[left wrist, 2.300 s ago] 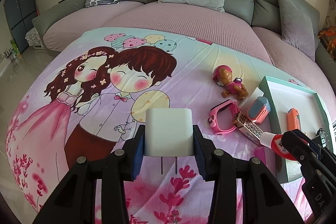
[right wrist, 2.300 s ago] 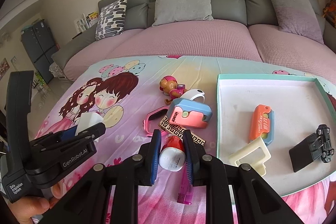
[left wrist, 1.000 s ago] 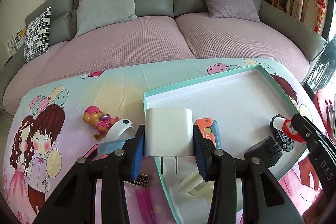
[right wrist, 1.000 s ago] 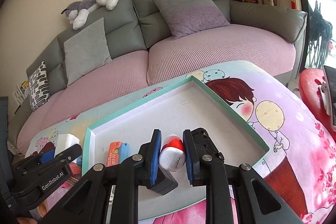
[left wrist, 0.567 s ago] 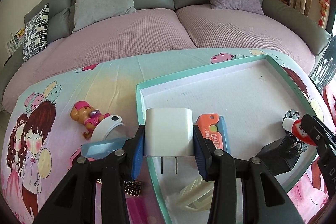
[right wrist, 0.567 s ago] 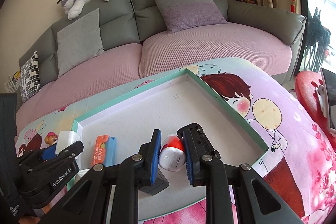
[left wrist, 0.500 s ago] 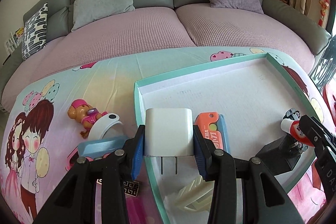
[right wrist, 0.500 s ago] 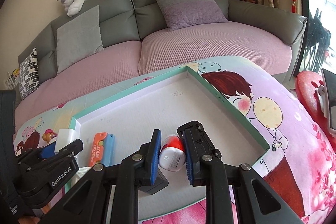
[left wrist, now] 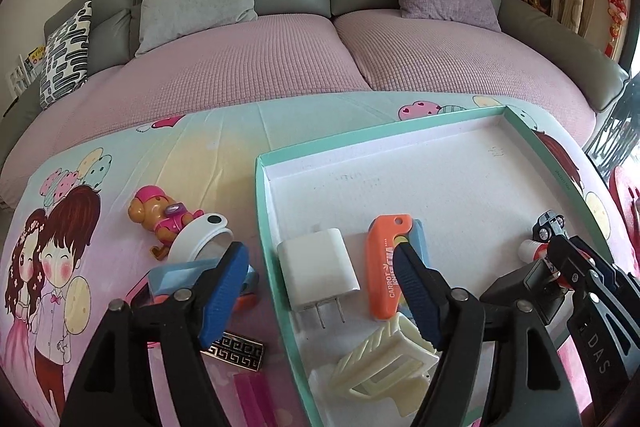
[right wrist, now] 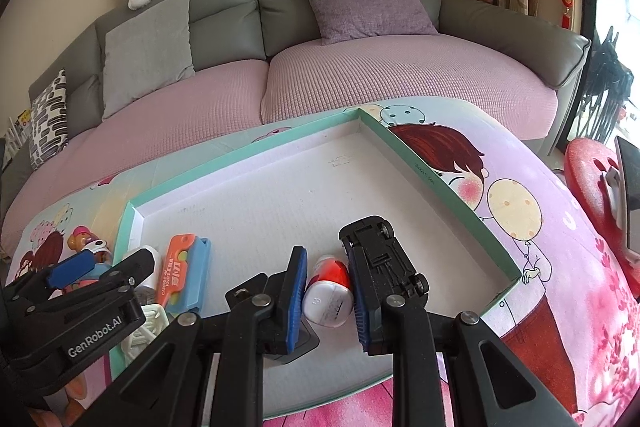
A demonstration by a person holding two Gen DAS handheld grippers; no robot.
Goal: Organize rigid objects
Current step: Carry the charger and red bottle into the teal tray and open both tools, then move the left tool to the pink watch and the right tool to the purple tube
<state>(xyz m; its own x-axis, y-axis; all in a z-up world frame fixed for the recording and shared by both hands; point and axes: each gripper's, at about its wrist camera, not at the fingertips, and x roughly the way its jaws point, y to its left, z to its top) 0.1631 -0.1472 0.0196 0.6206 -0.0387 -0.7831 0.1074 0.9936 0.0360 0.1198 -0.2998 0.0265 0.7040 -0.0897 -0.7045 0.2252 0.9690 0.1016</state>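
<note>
With the left tongs [left wrist: 320, 291] just sprung open off the white plastic plug charger [left wrist: 316, 269], lower the right tongs' [right wrist: 326, 293] clamped red-and-white tube [right wrist: 329, 295] into the teal-rimmed shallow cardboard tray [right wrist: 440, 183], clear of the black toy car [right wrist: 384, 259].

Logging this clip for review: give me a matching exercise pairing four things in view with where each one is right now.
Things:
1. white charger
2. red-and-white tube
3. toy puppy
4. orange knife

Places:
A. on the cloth, outside the tray
B. clamped in the right tool
C. flat in the tray, beside the charger
D. lying in the tray between the opened pads of the left tool

Pairs: 1-D, 2-B, 3-A, 4-C
</note>
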